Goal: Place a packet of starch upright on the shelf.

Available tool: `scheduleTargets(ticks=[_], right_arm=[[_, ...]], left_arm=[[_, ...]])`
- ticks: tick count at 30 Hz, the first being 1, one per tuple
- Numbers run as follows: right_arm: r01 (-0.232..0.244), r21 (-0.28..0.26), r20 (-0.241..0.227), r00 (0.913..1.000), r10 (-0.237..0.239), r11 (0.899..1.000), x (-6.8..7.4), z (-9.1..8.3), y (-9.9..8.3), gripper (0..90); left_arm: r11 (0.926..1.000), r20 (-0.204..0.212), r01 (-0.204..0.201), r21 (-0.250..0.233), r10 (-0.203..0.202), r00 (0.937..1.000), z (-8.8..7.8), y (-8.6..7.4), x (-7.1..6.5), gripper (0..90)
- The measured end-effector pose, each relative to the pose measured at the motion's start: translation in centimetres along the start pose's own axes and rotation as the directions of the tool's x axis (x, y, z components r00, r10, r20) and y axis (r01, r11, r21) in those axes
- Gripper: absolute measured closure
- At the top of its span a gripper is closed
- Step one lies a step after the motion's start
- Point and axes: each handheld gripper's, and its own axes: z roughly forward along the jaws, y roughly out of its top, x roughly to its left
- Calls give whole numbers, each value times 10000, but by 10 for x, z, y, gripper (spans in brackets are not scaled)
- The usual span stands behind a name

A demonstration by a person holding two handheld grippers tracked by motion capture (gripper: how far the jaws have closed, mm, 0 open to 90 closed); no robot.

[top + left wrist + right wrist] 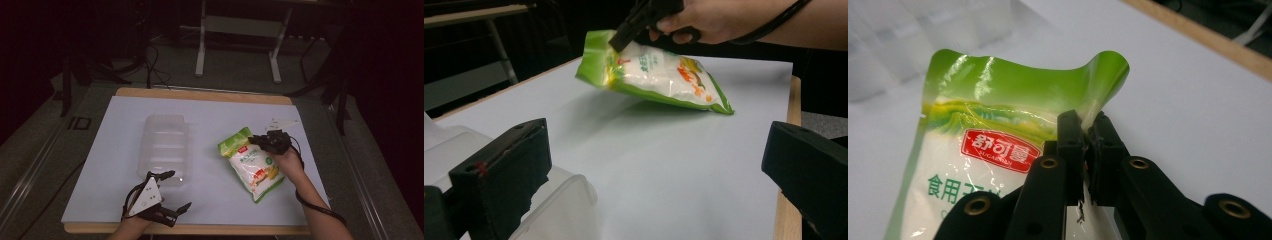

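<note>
Nearest the camera, the left gripper [167, 192] rests at the front edge of the white table [120, 130], its fingers spread wide and holding nothing, just beside a clear plastic box [164, 145]. To the right, the right gripper [257, 141] has its fingers pinched on the top edge of a green and white bag [252, 165], whose far end lifts while its bottom lies on the table, well apart from the box with bare table between.

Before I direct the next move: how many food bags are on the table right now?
1. The green-and-white bag is right of the clear plastic container, its top edge pinched in the right gripper and lifted, its bottom on the table.
</note>
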Motion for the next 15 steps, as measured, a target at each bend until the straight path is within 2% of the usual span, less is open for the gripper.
scheduleTargets(ticks=[5,15], right_arm=[[247,-502,180,9996,-238,9984,7,-20,0,862],[437,-1212,342,9986,-399,9917,19,-49,-4,864]], left_arm=[[10000,56,-72,48,72,10000,1,0,-1,0],[9998,112,-116,132,114,9999,4,1,-4,0]])
